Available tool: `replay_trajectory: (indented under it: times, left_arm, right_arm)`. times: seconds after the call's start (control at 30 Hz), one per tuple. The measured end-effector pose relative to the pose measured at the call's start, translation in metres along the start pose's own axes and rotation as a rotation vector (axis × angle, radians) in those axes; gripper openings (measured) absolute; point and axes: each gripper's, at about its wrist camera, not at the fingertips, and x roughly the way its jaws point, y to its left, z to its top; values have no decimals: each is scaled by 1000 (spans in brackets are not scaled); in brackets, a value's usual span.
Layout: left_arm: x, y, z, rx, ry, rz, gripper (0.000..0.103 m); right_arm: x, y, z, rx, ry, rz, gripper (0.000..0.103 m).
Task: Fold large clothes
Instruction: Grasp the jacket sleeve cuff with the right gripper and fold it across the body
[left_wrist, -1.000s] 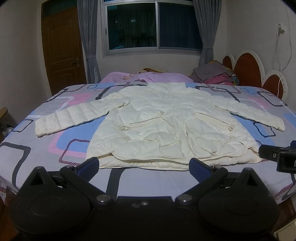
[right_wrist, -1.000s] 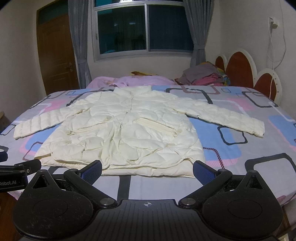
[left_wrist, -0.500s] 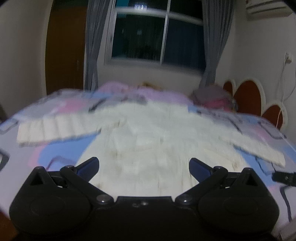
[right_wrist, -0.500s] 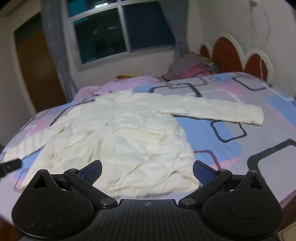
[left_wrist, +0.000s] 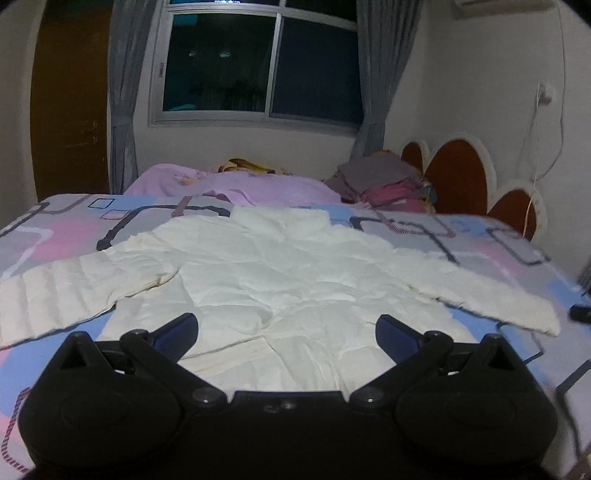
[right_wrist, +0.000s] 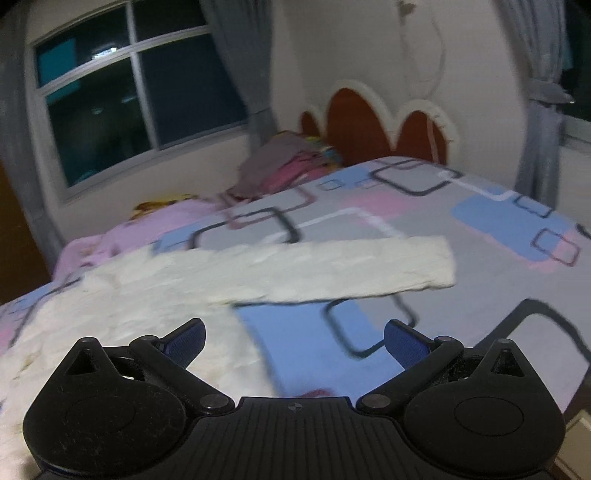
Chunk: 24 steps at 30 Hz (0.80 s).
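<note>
Grippers (jaws apart) now nearer jacket (left_wrist: 280, 266), seemingly over it.

A home bedroom: a wide bed (left_wrist: 66, 236) under a patterned sheet, scalloped headboard (left_wrist: 458, 177) at right, curtained window (left_wrist: 258, 62) far, probably a wooden door (left_wrist: 66, 110) far left.
</note>
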Motion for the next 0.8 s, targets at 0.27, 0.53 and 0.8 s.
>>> replay_trajectory:
  times: [0.27, 0.53, 0.8]
  left_arm:
    - [51, -32, 9, -16, 49, 72, 102]
    - [103, -83, 32, 16, 95, 114, 103]
    - [127, -109, 41, 38, 124, 121, 103]
  right_arm:
    - [92, -85, 22, 196, 85, -27, 72]
    - [170, -160, 30, 382, 155, -23, 72]
    - [196, -192, 20, 529, 201, 43, 53]
